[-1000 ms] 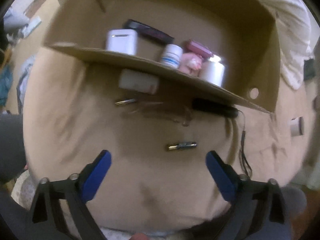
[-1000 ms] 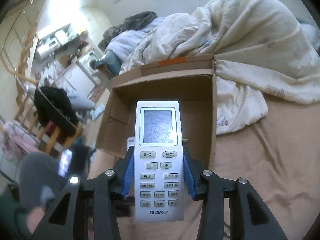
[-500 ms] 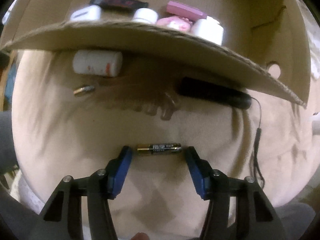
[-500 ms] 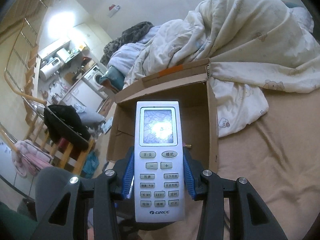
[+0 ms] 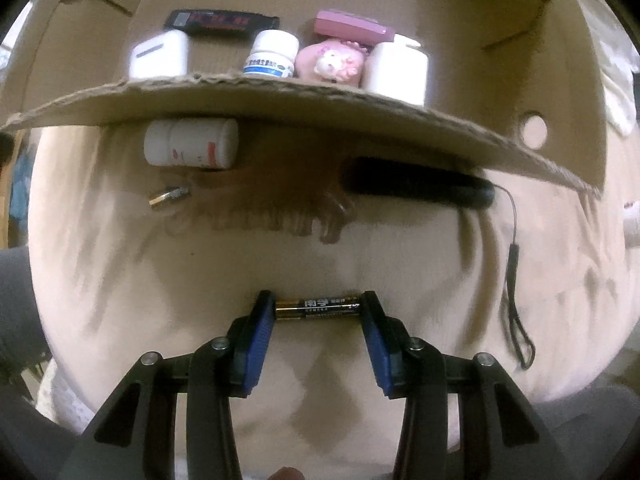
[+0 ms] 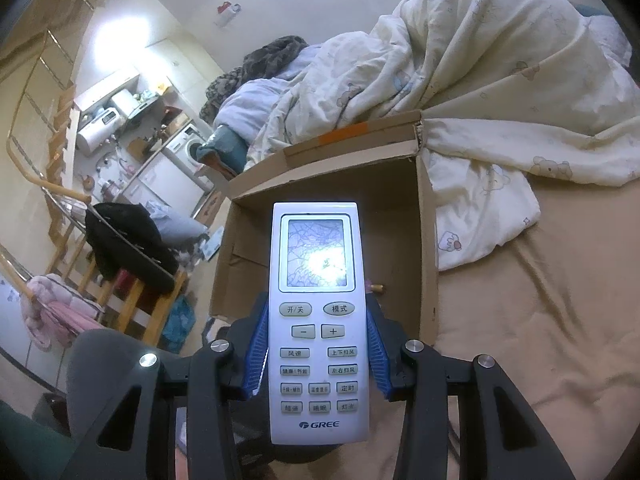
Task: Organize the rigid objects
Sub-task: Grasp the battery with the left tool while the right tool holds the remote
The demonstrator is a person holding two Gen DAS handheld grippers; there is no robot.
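On a bed covered with a tan sheet point(image 5: 208, 280), the left tool point(image 5: 319, 312) points straight down at a black-and-gold battery point(image 5: 319, 308), its blue pads meeting the battery's two ends. The jaws have just been closing, and the battery lies between them on the sheet, apparently gripped end to end for a lift.

Just beyond it rises the near wall of an open cardboard box point(image 5: 280, 98), where sorted items stand in a row: a white case point(image 5: 159, 60), a small pill bottle point(image 5: 272, 55), a pink figurine point(image 5: 330, 62), a white bottle point(image 5: 396, 70), with a dark remote point(image 5: 222, 21) and a pink case point(image 5: 352, 28) behind.

Outside the box, beside its wall, a white bottle on its side point(image 5: 191, 148), a second battery point(image 5: 168, 197) and a black device with a wrist cord point(image 5: 416, 186) wait on the sheet.

The right tool point(image 6: 316, 354) is clenched on a white air-conditioner remote point(image 6: 318, 328), held face-up above the box's edge, seemingly parked while the other hand collects.
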